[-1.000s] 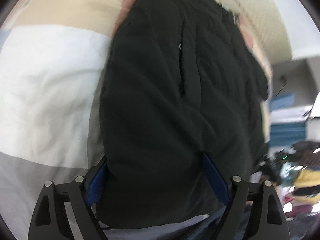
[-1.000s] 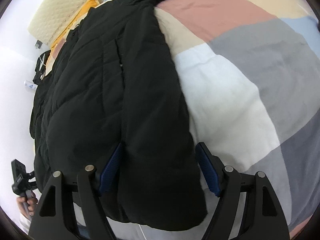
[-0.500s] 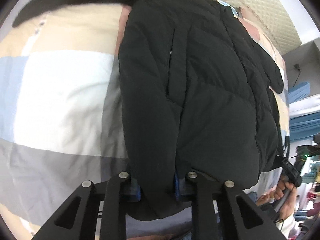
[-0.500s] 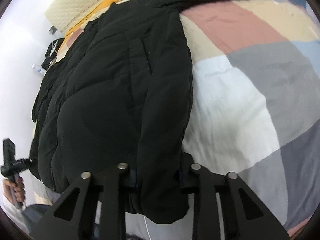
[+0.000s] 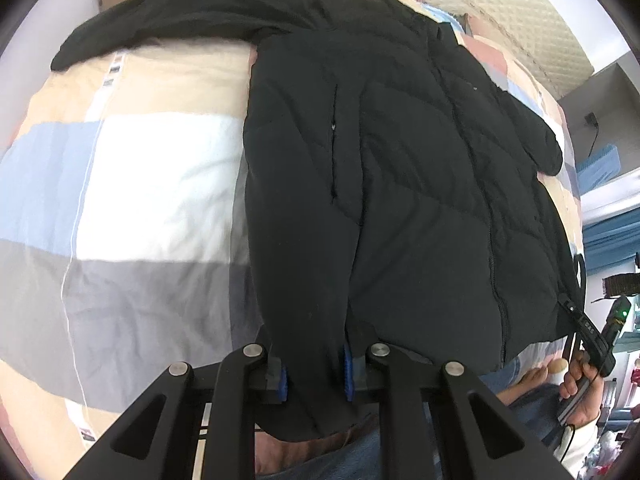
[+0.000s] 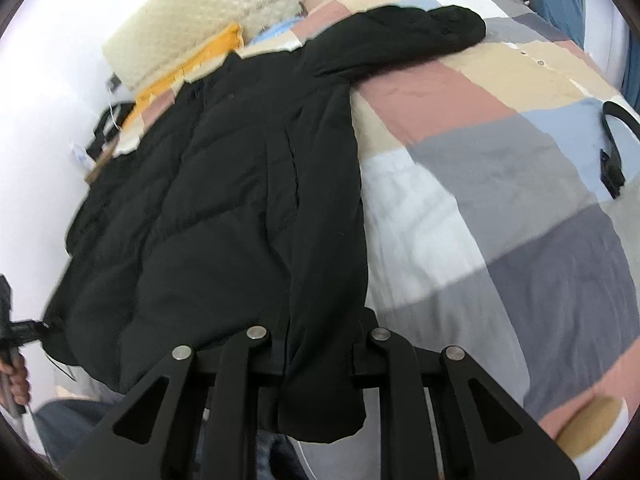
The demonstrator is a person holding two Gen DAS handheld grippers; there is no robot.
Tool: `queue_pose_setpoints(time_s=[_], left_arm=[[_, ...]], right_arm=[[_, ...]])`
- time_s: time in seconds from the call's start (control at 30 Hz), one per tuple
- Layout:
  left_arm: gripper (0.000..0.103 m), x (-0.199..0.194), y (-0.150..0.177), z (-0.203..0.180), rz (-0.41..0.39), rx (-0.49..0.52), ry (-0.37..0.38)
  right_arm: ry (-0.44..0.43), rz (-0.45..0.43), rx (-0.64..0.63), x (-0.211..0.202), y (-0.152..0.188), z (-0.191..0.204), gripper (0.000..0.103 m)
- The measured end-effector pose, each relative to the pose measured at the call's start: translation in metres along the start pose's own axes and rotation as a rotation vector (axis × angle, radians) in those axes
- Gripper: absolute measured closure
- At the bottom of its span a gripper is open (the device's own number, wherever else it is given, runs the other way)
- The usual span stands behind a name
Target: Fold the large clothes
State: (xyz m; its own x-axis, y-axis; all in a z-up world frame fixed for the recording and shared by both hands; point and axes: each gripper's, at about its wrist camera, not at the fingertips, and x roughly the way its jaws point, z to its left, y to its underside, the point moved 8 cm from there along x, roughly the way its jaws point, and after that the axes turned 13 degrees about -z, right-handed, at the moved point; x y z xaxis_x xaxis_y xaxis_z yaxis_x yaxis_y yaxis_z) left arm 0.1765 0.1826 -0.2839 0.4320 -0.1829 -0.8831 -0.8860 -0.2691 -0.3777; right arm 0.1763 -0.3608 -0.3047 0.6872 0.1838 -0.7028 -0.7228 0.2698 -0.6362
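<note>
**Two grippers, one big black puffer jacket**

Both of my grippers are pinching the same black puffer jacket (image 5: 400, 184) right now. It's lying spread out on the bed, on top of a patchwork duvet (image 5: 132, 184) with white, grey, beige, pink and light blue blocks. The jacket is quilted with diagonal stitch lines, matte black all over, and it's got a slit pocket on the front panel plus a zipper running down toward the hem. One sleeve (image 5: 168, 28) is stretching way out sideways across the beige part of the duvet, and the other sleeve is lying along the jacket's far side, its cuff ending near the edge of the bed.

My left gripper (image 5: 314, 372) is clamping a fold of the hem between its blue pads (image 5: 282, 380), with a flap of fabric hanging down past the fingers. My right gripper (image 6: 318, 354) is doing the same at the opposite bottom corner, fingers pressed in on a thick bunch of the hem (image 6: 320, 400) that's drooping below them.

In the left view I'm also seeing my right hand (image 5: 580, 384) wrapped around the other handle. There's a cream quilted headboard (image 6: 208, 20) at the far end and something yellow (image 6: 200, 60) lying just in front of it.
</note>
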Motion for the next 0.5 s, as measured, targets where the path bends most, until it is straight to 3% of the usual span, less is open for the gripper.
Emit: queue_pose_setpoints(time_s=[0.17, 0.33, 0.5], left_arm=[[0.083, 0.022, 0.004, -0.004, 0.061, 0.004, -0.044], [0.072, 0.040, 0.013, 0.000, 0.119, -0.026, -0.083], [0.069, 0.041, 0.014, 0.001, 0.124, -0.019, -0.099]], right_arm=[[0.060, 0.096, 0.024, 0.033, 0.005, -0.003, 0.083], [0.108, 0.171, -0.015, 0.061, 0.016, -0.004, 0.081], [0.126, 0.184, -0.028, 0.073, 0.014, -0.004, 0.080]])
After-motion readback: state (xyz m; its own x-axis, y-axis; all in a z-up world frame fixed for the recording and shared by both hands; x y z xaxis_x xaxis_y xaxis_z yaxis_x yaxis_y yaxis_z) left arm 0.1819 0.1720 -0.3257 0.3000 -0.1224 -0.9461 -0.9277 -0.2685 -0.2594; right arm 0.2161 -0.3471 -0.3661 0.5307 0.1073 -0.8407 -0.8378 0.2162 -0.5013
